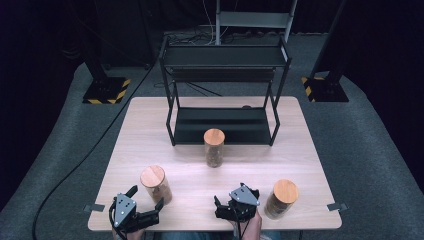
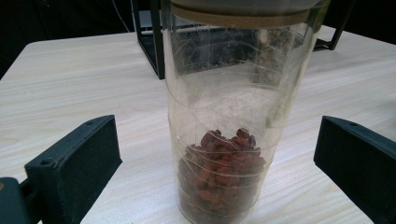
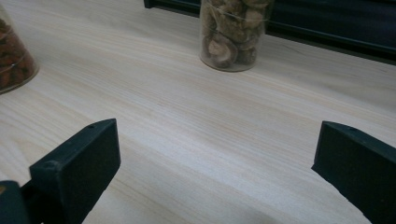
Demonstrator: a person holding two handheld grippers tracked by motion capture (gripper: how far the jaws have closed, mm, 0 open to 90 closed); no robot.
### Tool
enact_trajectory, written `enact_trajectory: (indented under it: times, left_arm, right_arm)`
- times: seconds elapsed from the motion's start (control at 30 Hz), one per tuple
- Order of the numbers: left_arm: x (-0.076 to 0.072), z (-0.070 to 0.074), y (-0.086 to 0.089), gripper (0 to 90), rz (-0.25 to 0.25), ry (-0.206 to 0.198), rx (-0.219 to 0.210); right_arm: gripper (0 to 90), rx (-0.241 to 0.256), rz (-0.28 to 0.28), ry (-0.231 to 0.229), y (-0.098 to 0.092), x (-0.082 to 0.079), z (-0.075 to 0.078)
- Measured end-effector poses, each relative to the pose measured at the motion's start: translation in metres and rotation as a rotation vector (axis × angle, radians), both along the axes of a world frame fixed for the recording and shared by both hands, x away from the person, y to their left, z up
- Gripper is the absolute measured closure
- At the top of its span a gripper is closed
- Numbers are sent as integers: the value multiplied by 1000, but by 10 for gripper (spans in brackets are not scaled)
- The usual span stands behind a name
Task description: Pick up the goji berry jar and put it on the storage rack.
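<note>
Three clear jars with wooden lids stand on the wooden table. The left jar holds red dried berries at its bottom. My left gripper is open at the table's front left, and this jar stands upright between its jaws without touching either one. The middle jar, filled with dried mushrooms, stands in front of the rack. My right gripper is open over bare table near the front edge, pointing toward the middle jar. The right jar stands just right of it.
A black two-tier metal rack stands at the back of the table, its lower shelf just behind the middle jar. Floor stands with yellow-black bases sit beyond the table. The left jar's edge appears at the right gripper view's left.
</note>
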State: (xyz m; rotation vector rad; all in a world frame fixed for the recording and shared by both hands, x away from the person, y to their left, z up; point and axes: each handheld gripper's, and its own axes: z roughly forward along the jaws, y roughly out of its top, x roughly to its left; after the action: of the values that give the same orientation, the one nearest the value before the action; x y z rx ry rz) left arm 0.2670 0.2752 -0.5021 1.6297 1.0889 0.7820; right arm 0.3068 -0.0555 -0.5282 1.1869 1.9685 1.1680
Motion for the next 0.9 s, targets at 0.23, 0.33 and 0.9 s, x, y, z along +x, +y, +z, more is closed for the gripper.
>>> enact_trajectory:
  times: [0.23, 0.33, 0.9]
  left_arm:
    - [4, -1, -4, 0, 13, 13, 11]
    - [7, -2, -5, 0, 15, 21, 13]
    - [26, -8, -16, 0, 15, 44, 18]
  right_arm:
    - [0, 1, 17, 27, 0, 3, 0]
    - [0, 11, 21, 36, -1, 4, 0]
    - [2, 14, 30, 52, -1, 5, -1]
